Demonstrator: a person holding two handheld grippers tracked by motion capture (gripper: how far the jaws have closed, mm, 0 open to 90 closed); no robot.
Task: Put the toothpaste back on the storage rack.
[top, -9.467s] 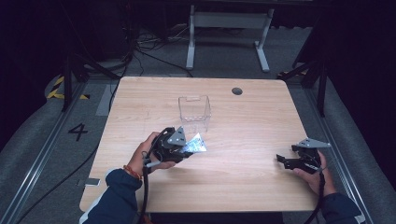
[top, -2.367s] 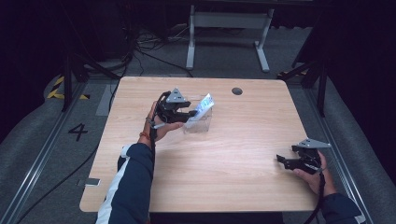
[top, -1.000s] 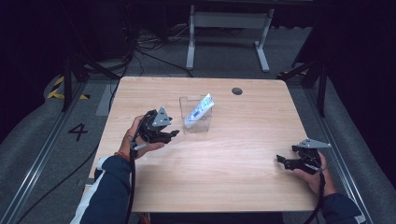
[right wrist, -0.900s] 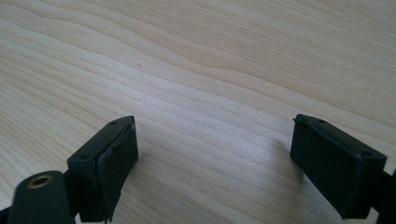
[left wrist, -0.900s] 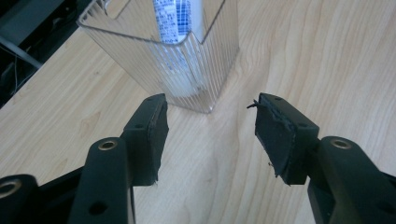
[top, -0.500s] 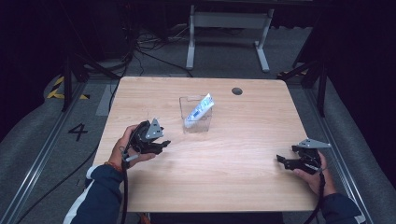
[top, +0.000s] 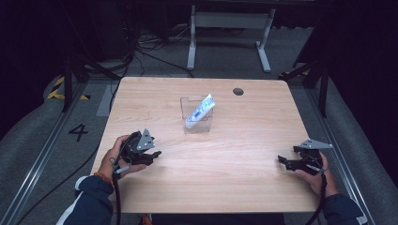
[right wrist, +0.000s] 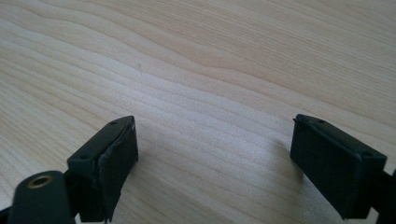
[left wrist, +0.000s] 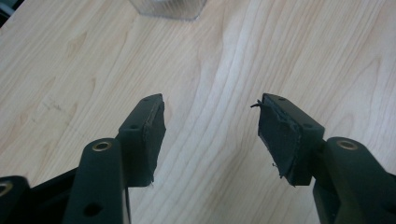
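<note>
Black left gripper nearer, opening.

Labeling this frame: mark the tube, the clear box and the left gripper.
tube [top: 200, 110], high view, middle of its white-and-blue body.
clear box [top: 197, 127], high view, near front wall.
left gripper [left wrist: 211, 122], left gripper view, midway between its open fingertips.

A clear box is standing near the middle of the bench, toward its far side, and a white-and-blue tube is leaning out over its rim. Bare wood is lying open all around the box. The left gripper is sitting near the bench's left front edge, well apart from the box, with nothing between its parted jaws. The right gripper is resting near the right front corner, with open bench lying between the two.
</note>
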